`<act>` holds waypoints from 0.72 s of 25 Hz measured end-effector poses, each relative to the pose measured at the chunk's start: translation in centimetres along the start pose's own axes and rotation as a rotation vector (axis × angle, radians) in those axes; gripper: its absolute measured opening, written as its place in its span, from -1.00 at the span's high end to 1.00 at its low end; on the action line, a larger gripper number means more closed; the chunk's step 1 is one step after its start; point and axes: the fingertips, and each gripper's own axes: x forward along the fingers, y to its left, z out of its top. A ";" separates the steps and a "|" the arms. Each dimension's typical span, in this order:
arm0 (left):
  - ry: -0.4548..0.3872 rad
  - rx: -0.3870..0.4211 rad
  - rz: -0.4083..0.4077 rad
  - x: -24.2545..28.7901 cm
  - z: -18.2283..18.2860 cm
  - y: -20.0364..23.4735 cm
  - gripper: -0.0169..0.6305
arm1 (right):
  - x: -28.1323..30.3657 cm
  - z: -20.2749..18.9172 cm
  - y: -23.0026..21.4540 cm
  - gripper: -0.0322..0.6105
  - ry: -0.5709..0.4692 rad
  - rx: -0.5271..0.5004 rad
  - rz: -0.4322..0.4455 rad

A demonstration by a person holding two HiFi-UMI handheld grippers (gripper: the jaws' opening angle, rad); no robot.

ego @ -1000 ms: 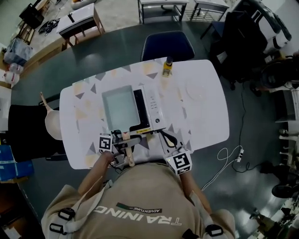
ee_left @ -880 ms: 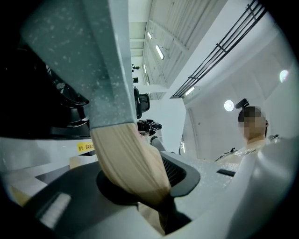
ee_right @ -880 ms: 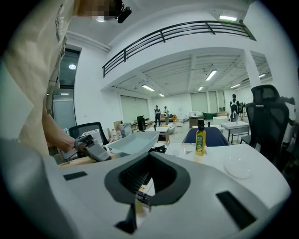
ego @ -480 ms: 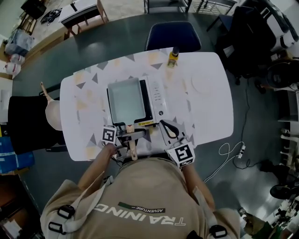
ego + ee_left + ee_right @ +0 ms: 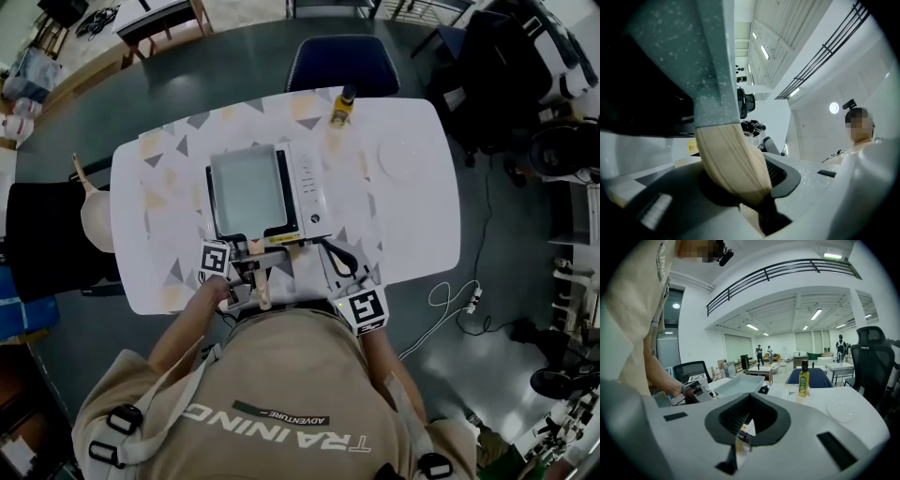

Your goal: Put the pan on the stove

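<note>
A rectangular grey pan (image 5: 242,190) lies on the black top of the white stove (image 5: 310,193) at the table's middle. Its pale wooden handle (image 5: 262,287) points back toward the person. My left gripper (image 5: 253,271) is shut on that handle. In the left gripper view the handle (image 5: 729,159) runs between the jaws, with the pan's grey wall (image 5: 708,61) above. My right gripper (image 5: 334,253) rests near the table's front edge, just right of the stove, shut on nothing. The right gripper view shows the pan (image 5: 738,385) and the left gripper (image 5: 696,391) off to the left.
A yellow oil bottle (image 5: 346,106) stands at the table's far edge, and a white plate (image 5: 401,157) lies at the back right. A blue chair (image 5: 339,64) sits behind the table. Another chair (image 5: 89,220) stands at its left end.
The head view has shifted a little. The left gripper still holds the pan's handle, and the pan stays over the stove. The right gripper has barely moved.
</note>
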 end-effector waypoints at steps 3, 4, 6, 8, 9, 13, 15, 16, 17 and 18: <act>-0.008 -0.006 -0.005 0.0 0.2 0.1 0.60 | 0.0 0.4 0.2 0.89 0.009 -0.008 0.008; -0.011 -0.009 -0.008 0.0 0.2 0.0 0.60 | 0.1 0.5 0.3 0.89 0.011 -0.010 0.013; -0.016 -0.012 -0.010 0.1 0.3 0.0 0.60 | 0.1 1.0 0.5 0.89 0.023 -0.013 0.018; -0.019 -0.011 -0.018 0.2 0.4 -0.1 0.60 | 0.1 1.2 0.3 0.89 0.031 -0.020 0.010; -0.022 -0.014 -0.025 0.2 0.4 -0.2 0.60 | 0.1 1.2 0.3 0.89 0.028 -0.021 0.010; -0.066 -0.057 -0.057 0.2 0.7 -0.3 0.62 | 0.0 1.5 0.3 0.89 0.003 -0.015 0.007; -0.086 -0.079 -0.057 0.2 0.8 -0.4 0.63 | -0.2 1.2 0.5 0.89 -0.021 -0.007 0.021; -0.089 -0.081 -0.056 0.2 0.8 -0.4 0.64 | -0.3 1.1 0.7 0.89 -0.026 -0.008 0.032; -0.090 -0.079 -0.055 0.2 0.8 -0.5 0.64 | -0.4 1.1 0.8 0.89 -0.022 -0.012 0.041; -0.090 -0.077 -0.056 0.3 0.8 -0.6 0.64 | -0.5 1.2 0.9 0.89 -0.018 -0.018 0.044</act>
